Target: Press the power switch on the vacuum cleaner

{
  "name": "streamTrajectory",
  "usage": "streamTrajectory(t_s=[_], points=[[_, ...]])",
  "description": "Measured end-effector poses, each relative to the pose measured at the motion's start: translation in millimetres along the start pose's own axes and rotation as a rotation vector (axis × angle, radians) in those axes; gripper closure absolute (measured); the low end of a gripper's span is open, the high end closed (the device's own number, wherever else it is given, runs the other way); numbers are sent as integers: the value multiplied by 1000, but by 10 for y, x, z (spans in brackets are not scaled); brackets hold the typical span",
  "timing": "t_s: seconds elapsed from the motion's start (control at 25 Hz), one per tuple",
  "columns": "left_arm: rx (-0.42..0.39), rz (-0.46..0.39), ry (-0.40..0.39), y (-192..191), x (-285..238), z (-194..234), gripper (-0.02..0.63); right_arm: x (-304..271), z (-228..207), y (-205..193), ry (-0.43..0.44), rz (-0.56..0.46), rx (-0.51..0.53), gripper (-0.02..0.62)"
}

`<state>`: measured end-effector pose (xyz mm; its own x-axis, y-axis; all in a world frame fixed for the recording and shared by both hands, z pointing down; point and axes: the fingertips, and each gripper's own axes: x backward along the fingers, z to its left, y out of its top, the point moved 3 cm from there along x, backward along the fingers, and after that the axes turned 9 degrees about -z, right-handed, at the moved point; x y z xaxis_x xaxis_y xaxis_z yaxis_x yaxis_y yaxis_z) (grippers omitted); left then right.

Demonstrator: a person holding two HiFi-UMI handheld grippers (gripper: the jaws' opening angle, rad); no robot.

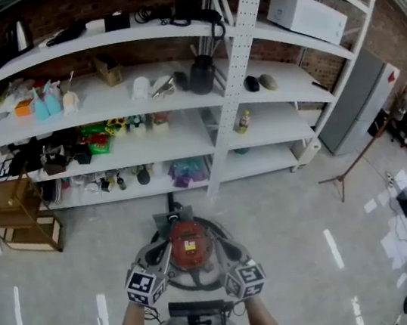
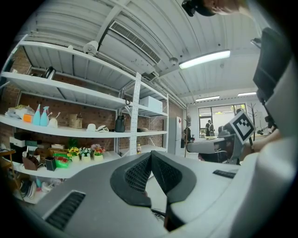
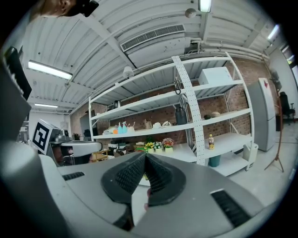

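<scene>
I see glossy red plastic on the vacuum cleaner [image 1: 190,246]; behind it matt white metal shelving [image 1: 245,36], a wooden rack [image 1: 13,218] to its left.

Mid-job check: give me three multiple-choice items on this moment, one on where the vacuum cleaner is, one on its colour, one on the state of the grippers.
1. Where does the vacuum cleaner stand?
A. on a workbench
B. on the floor before the shelving
C. inside a cabinet

2. What colour is its top?
A. blue
B. green
C. red

3. How do the jaws of the left gripper and right gripper stand?
A. together, empty
B. wide apart
C. clamped on a cloth

Answers:
1. B: the head view shows it on the floor, between the person and the shelving.
2. C: its round lid is red.
3. A: in each gripper view the pads meet with nothing between them.
</scene>
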<state>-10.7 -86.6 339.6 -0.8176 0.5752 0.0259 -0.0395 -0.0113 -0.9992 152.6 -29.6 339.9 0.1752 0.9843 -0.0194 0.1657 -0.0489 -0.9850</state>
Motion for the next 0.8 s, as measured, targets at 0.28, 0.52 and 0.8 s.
streamTrajectory(t_s=[0.28, 0.52, 0.8], points=[[7, -2, 7, 19, -4, 30, 600, -42, 7, -3, 8, 1, -2, 583], [8, -9, 17, 37, -26, 62, 600, -68, 8, -18, 23, 0, -1, 584], [11, -6, 23, 23, -9, 56, 600, -62, 12, -19, 27, 2, 4, 584]])
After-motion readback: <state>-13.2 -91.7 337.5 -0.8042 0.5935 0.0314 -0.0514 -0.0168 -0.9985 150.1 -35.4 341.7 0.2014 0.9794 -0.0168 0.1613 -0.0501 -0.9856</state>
